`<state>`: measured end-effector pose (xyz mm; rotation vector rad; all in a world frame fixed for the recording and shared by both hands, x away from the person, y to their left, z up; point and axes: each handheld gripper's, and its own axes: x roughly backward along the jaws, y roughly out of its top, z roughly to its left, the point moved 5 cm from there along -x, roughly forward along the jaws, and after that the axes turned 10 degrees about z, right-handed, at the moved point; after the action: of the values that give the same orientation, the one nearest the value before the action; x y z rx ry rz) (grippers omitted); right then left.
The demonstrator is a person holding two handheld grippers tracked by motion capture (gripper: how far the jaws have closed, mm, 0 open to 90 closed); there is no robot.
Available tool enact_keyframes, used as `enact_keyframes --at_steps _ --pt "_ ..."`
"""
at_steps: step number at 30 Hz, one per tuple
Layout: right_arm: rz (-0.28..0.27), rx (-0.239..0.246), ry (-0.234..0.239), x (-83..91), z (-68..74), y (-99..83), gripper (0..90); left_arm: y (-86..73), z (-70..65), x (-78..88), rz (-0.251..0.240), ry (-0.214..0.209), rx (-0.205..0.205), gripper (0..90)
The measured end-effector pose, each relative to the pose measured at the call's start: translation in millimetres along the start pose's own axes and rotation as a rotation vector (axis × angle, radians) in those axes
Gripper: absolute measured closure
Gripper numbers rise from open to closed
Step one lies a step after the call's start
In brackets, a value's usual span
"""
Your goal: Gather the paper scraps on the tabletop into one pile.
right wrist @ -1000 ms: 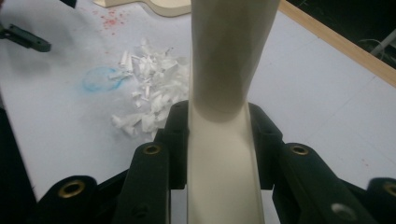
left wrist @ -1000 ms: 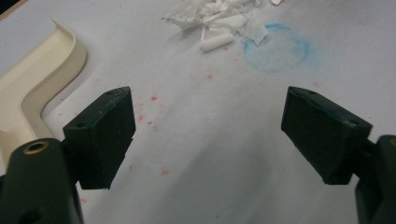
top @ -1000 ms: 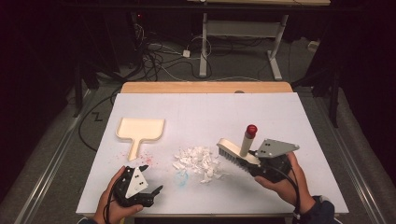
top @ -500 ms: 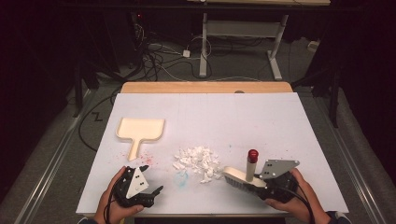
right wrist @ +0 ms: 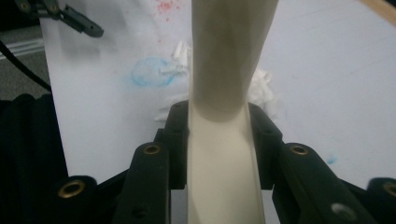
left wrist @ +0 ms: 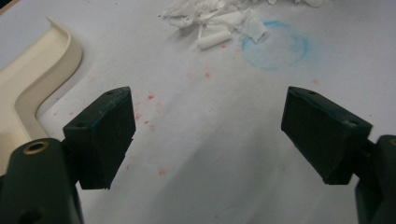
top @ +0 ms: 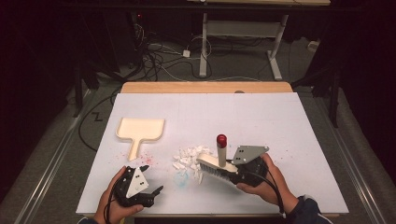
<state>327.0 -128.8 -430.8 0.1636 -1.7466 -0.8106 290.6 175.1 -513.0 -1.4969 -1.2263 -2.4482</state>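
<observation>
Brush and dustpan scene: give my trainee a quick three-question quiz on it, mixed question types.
1. True or false: the right gripper is shut on the brush.
2. Which side of the paper scraps is the dustpan on in the high view? A) left B) right
3. Fill in: the left gripper is ____, with nothing between its jaws.

Key: 1 true; 2 A; 3 open.

No words, labels, brands or numbers can be read anywhere. The white table cover [top: 261,116] bears only a smudged blue ring [left wrist: 275,44] and red specks [left wrist: 149,109], which spell nothing.
</observation>
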Motion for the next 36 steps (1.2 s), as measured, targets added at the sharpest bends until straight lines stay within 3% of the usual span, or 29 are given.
enact_keyframes --at_steps 7,11,18,22,26,27,36 --pt "-0.085 -0.006 -0.003 22.0 0.2 3.3 67.8 0.5 1.5 3.2 -0.011 0.018 0.009 16.7" --pt "-0.141 0.02 0.05 22.8 9.7 9.8 67.9 0.2 6.6 6.4 -0.024 0.033 0.03 16.7" --pt "-0.125 0.069 0.157 -14.2 32.9 27.7 67.8 -2.5 16.8 14.3 -0.069 0.058 0.087 16.6" --pt "-0.091 0.099 0.199 -40.4 43.4 35.9 67.9 -2.8 16.0 12.3 -0.062 0.051 0.08 16.5" --pt "-0.059 0.121 0.209 -59.7 44.3 37.5 67.9 -2.8 12.6 10.1 -0.052 0.042 0.072 16.5" --pt "-0.073 0.118 0.213 -61.8 42.4 39.1 67.9 -2.8 12.0 9.6 -0.049 0.04 0.07 16.5" --pt "-0.051 0.11 0.156 -64.1 24.7 40.1 67.7 -3.1 9.1 6.8 -0.033 0.027 0.06 16.5"
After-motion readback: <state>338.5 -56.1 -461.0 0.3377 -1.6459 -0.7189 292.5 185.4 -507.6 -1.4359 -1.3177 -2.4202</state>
